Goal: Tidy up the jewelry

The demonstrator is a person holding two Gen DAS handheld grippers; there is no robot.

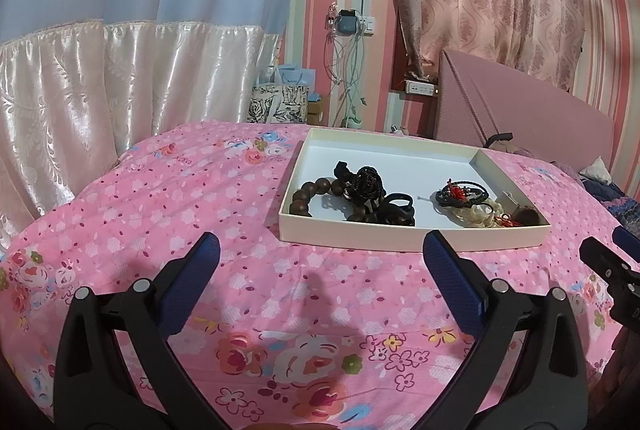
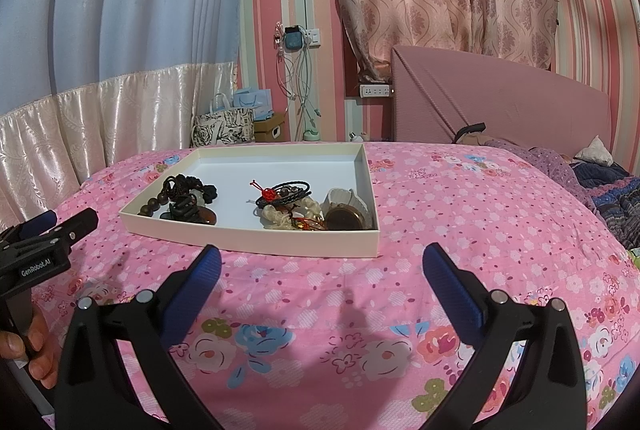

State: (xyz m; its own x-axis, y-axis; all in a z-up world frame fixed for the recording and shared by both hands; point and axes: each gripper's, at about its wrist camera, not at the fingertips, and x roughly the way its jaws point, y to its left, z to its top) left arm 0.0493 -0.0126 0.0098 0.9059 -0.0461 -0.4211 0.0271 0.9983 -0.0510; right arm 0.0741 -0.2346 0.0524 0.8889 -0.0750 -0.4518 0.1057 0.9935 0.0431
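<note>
Two hand-held grippers wait open over the bed, jewelry in the tray.

The left hand-held gripper (image 1: 320,250) and right hand-held gripper (image 2: 322,262) both have jaws spread wide, holding nothing. The white tray (image 2: 256,240), at frame centre on the pink bedspread (image 2: 460,230), holds a wooden bead bracelet (image 1: 316,190) and dark cord bracelets (image 2: 286,192).

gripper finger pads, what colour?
Blue, on both the left gripper and right gripper; clearest in the wrist views.
</note>
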